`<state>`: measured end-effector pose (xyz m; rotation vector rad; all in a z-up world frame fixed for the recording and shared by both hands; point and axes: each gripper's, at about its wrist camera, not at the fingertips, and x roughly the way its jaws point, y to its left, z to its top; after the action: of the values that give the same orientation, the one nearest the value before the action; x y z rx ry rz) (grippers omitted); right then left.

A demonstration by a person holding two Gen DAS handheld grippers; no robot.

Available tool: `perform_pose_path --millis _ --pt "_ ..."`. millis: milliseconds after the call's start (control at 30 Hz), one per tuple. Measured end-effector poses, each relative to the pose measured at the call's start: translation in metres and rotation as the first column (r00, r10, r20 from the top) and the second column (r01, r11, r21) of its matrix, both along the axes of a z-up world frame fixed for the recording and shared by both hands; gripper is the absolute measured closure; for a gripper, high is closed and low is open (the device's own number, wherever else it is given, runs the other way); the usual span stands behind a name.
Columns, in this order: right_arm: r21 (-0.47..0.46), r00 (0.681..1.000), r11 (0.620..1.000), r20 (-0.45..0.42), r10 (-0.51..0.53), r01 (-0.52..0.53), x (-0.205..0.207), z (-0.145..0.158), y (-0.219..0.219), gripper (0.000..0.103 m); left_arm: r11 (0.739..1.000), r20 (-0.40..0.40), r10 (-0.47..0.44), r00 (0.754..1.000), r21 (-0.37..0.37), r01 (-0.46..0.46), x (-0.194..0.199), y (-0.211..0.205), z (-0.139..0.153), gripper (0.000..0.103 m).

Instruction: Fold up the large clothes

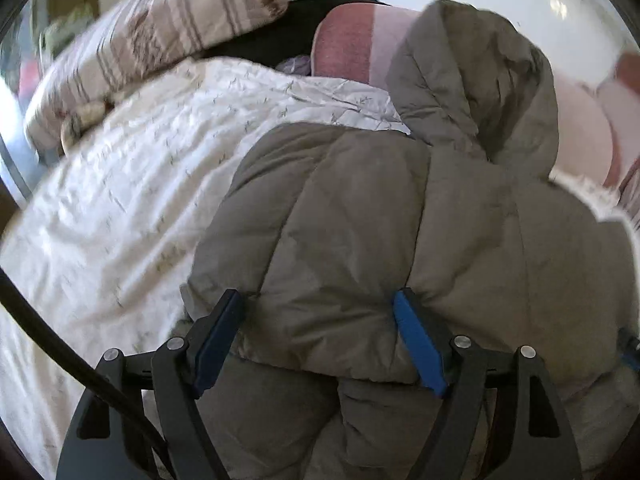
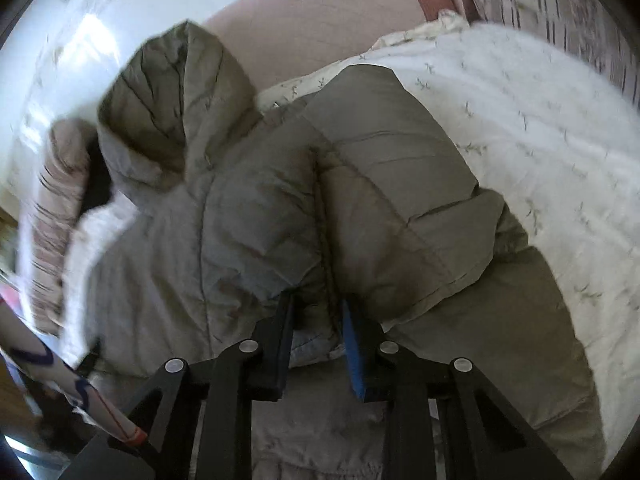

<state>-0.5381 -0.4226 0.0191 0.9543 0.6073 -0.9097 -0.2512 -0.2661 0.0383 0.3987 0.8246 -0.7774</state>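
An olive-grey hooded puffer jacket (image 1: 380, 220) lies on a white bedspread (image 1: 120, 200), its hood (image 1: 480, 92) pointing toward the headboard. In the right wrist view the jacket (image 2: 260, 208) is partly folded, with a panel (image 2: 400, 184) laid over its body. My left gripper (image 1: 320, 308) has its jaws wide apart with a thick fold of the jacket's edge between them. My right gripper (image 2: 316, 312) is shut on a bunched fold of the jacket near its hem.
A striped pillow (image 1: 152, 36) lies at the far left of the bed, next to a pink pillow (image 1: 352, 44). A black cable (image 1: 60, 344) crosses the left wrist view. The bedspread (image 2: 540, 120) extends to the right of the jacket. A white wall (image 2: 120, 8) is behind.
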Motion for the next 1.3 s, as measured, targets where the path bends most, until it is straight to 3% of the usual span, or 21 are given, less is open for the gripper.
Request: perform_pose_path --millis 133,233,300,400,500,667,800,900,967,1167,1300 --pt "-0.018 0.999 1.0 -0.038 -0.005 0.004 0.004 0.001 0.001 0.073 1.0 -0.02 0.004 1.0 -0.005 -0.004 0.006 0.0 0.001 0.025" --pt "-0.071 0.998 0.997 -0.04 -0.041 0.038 -0.005 0.017 0.01 0.063 0.998 -0.022 0.025 0.999 -0.063 -0.026 0.007 0.008 0.016 0.025" --pt "-0.135 0.996 0.988 -0.043 -0.08 0.074 -0.014 0.033 0.018 0.062 0.992 0.038 0.032 0.999 -0.127 -0.027 -0.002 0.016 0.034 0.025" --pt "-0.302 0.993 0.948 -0.032 -0.111 0.096 -0.023 0.063 0.034 0.056 0.979 0.147 0.02 0.989 -0.202 0.01 -0.025 0.022 0.054 0.025" --pt "-0.359 0.999 0.933 -0.036 -0.03 0.015 -0.008 0.073 0.041 0.05 0.972 0.181 -0.036 0.983 -0.221 0.076 -0.048 0.016 0.054 0.025" --pt "-0.294 0.995 0.951 -0.058 0.079 -0.093 0.013 0.051 0.033 0.05 0.985 0.125 -0.114 0.986 -0.112 0.128 -0.058 -0.008 0.024 0.025" --pt "-0.197 0.989 0.973 -0.107 0.1 -0.119 0.023 0.023 0.022 0.05 0.99 0.058 -0.114 0.992 -0.072 0.118 -0.047 -0.015 0.008 0.021" --pt "-0.083 0.989 0.99 -0.106 0.102 -0.111 0.022 -0.004 0.009 0.05 0.991 0.08 -0.118 0.99 -0.048 0.122 -0.05 -0.018 0.003 0.018" --pt "-0.065 0.991 0.992 -0.09 0.104 -0.11 0.02 -0.005 0.005 0.05 0.991 0.1 -0.122 0.987 -0.034 0.126 -0.053 -0.02 0.002 0.018" --pt "-0.088 0.992 0.991 -0.084 0.093 -0.1 0.016 0.008 0.01 0.05 0.99 0.107 -0.12 0.987 -0.067 0.128 -0.052 -0.016 0.011 0.018" --pt "-0.247 0.992 0.966 -0.119 0.041 -0.07 0.011 0.037 0.025 0.049 0.984 0.139 -0.098 0.985 -0.133 0.116 -0.054 -0.006 0.028 0.018"
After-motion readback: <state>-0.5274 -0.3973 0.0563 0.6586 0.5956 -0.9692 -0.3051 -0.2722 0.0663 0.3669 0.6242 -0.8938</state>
